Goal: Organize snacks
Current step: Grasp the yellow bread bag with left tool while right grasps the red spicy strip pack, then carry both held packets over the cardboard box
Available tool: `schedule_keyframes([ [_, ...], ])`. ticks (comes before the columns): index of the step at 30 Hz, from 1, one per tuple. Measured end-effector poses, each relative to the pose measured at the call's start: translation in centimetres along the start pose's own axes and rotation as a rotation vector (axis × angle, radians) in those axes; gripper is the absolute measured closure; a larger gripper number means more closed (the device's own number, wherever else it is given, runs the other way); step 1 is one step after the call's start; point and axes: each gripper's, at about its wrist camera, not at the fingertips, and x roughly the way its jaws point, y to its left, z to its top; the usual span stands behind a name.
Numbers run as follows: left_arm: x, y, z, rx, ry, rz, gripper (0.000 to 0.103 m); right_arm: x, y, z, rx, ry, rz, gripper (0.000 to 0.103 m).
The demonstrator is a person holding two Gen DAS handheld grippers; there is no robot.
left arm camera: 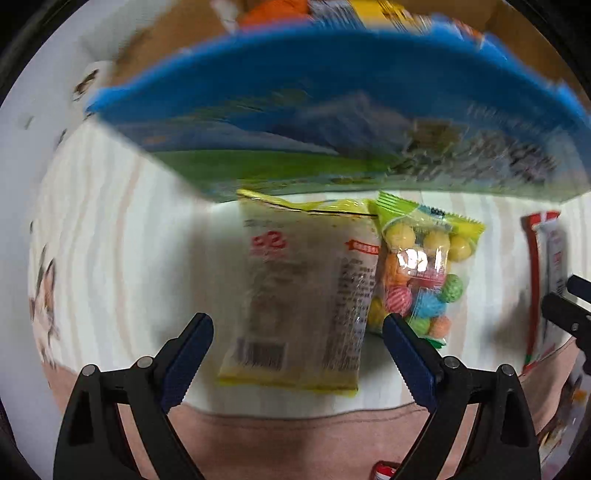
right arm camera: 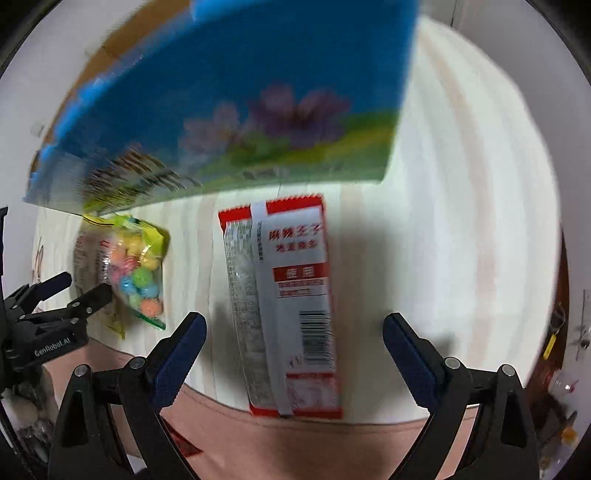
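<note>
Below the big blue box (left arm camera: 332, 122), three snacks lie loose on the striped cloth (left arm camera: 110, 240) over my surface. I've got my left tool (left arm camera: 297, 354) spread wide and holding nothing, hovering right over the pale yellow packet (left arm camera: 299, 295). Touching that packet, on the side away from the cloth's bare stretch, sits the clear bag of coloured candy balls (left arm camera: 421, 273). Over on my right, the right tool (right arm camera: 291, 354) is wide open too, nothing in it, lined up above the long red-and-white packet (right arm camera: 288, 306), which lies below the blue box and well apart from the candy bag.

Behind the blue box I can just make out a cardboard box (left arm camera: 177, 33) with some orange and yellow wrappers inside, so I'd say a few snacks are already packed. Blur keeps me from telling more. Left to do, by my reckoning: all three packets here, and perhaps the blue box itself. Neither tool touches anything yet.
</note>
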Motion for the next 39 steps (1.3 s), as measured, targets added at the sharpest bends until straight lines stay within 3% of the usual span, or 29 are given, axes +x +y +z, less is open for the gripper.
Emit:
schedule_keyframes([
  [3, 0.4, 0.3, 0.4, -0.005, -0.007, -0.047, 0.012, 1.0, 0.5, -0.6, -0.006, -0.011, -0.054, 0.01],
  [4, 0.4, 0.7, 0.4, -0.024, -0.01, -0.075, 0.024, 1.0, 0.8, -0.9, -0.016, -0.02, -0.089, 0.024],
  [5, 0.4, 1.0, 0.2, -0.037, -0.004, -0.087, 0.029, 1.1, 1.0, -1.3, -0.029, -0.027, -0.117, 0.033],
  [6, 0.3, 1.4, -0.1, -0.053, -0.002, -0.096, 0.038, 1.0, 1.0, -1.7, -0.03, -0.031, -0.114, 0.037],
  [8, 0.1, 1.9, -1.0, -0.069, -0.007, -0.102, 0.042, 0.9, 1.1, -2.7, -0.033, -0.029, -0.118, 0.044],
  [17, 0.5, 4.3, -9.2, -0.167, 0.07, -0.175, 0.043, 0.7, 0.7, -9.2, -0.009, 0.068, -0.023, 0.045],
  [20, 1.3, 4.9, -10.6, -0.174, 0.085, -0.182, 0.042, 0.9, 0.5, -10.9, 0.002, 0.098, -0.007, 0.045],
  [27, 3.9, 5.3, -10.5, -0.198, 0.12, -0.163, 0.042, 2.5, 0.6, -10.5, 0.066, 0.105, 0.007, 0.037],
  [32, 4.8, 3.2, -8.5, -0.201, 0.124, -0.165, 0.042, 3.2, 2.1, -9.9, 0.09, 0.095, 0.003, 0.036],
  [39, 5.9, 4.1, -7.4, -0.212, 0.107, -0.164, 0.042, 4.1, 1.3, -9.7, 0.154, 0.043, 0.002, 0.036],
])
